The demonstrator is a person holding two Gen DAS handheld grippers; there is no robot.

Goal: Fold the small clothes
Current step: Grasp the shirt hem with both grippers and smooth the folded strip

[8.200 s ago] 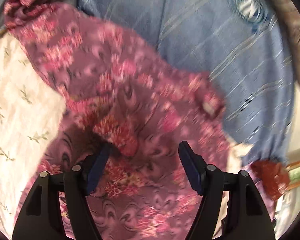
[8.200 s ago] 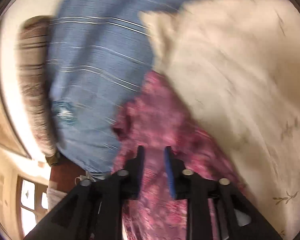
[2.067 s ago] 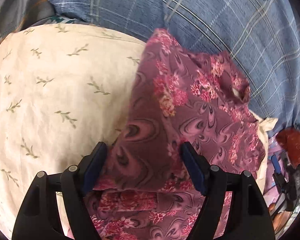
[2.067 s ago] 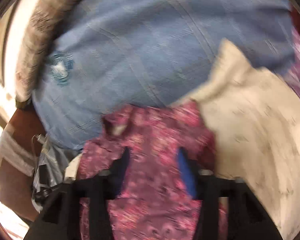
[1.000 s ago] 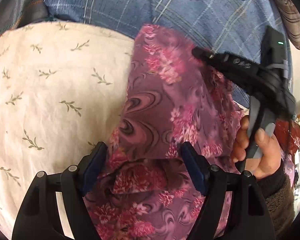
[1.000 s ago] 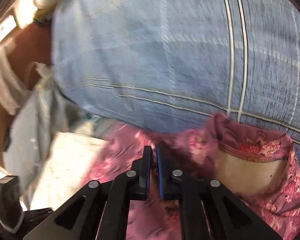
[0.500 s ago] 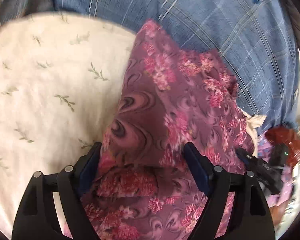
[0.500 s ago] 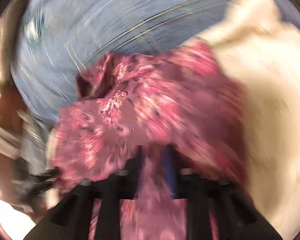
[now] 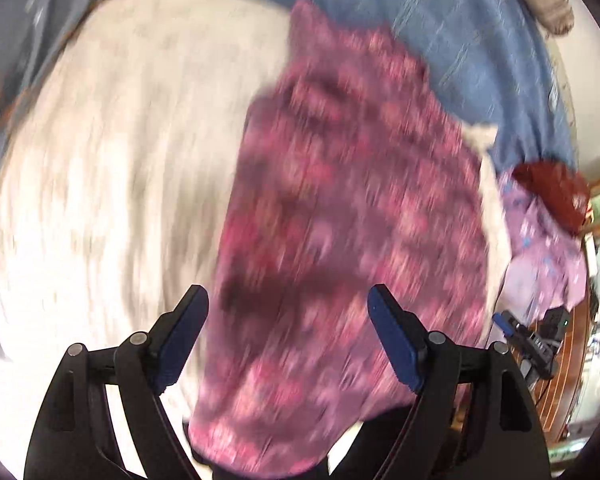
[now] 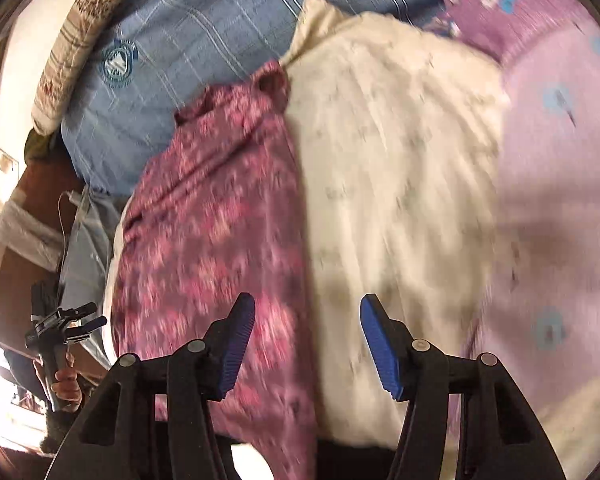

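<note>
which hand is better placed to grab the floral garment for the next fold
Left, probably. The left gripper is open with the maroon floral garment centred between its fingers; the right gripper, opening, straddles the garment's edge and the cream cloth.

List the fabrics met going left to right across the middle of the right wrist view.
Pale blue cloth at the bed's edge → maroon floral garment → cream leaf-print cloth → lilac cloth with blue flowers.

We saw cream cloth [image 10: 400,184] lying bare center frame; floral garment [image 10: 216,216] covered the left, lilac fabric [image 10: 552,208] right.
</note>
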